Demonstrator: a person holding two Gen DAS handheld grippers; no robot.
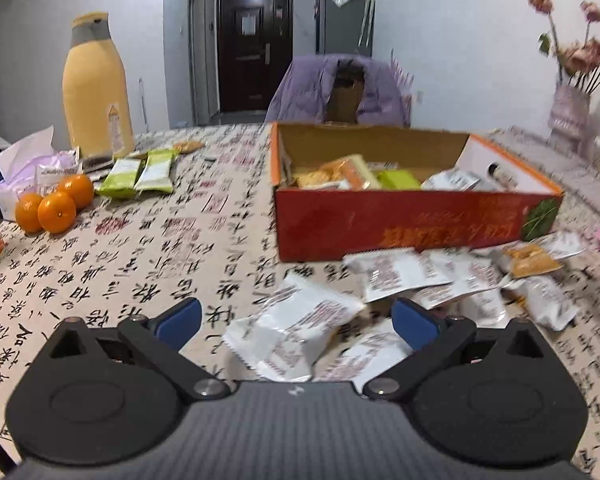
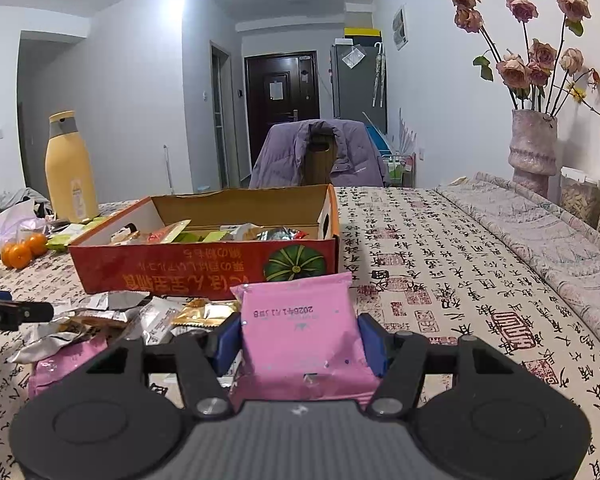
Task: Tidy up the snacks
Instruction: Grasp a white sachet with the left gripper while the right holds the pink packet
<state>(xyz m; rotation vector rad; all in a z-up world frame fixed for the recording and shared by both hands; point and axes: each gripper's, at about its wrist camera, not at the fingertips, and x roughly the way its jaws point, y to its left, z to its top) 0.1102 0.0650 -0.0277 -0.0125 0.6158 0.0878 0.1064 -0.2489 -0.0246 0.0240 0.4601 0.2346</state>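
2 tongs show above a desk (image 2: 440,264) draped in a cream cloth printed with black calligraphy. The right tongs (image 2: 300,340) pinch a flat pink foil snack packet (image 2: 300,320) between their blue pads, holding it upright above the desk, just in front of the open red cardboard box (image 2: 204,268) with a green pumpkin printed on its near wall. The left tongs (image 1: 296,320) stand spread wide with nothing between their pads, hovering over a loose heap of white snack packets (image 1: 312,320) that lies on the cloth against the box's near side. The box already holds several wrappers in yellow, green and silver. Another pink packet (image 2: 64,364) lies on the desk to the left of the right tongs, beside crumpled silver and gold wrappers. At the far left of the desk sit 3 oranges (image 1: 56,204), 2 green snack bars (image 1: 140,176) and a tall yellow bottle-shaped cushion (image 1: 96,84). A vase of dried pink roses (image 2: 534,148) stands at the right.
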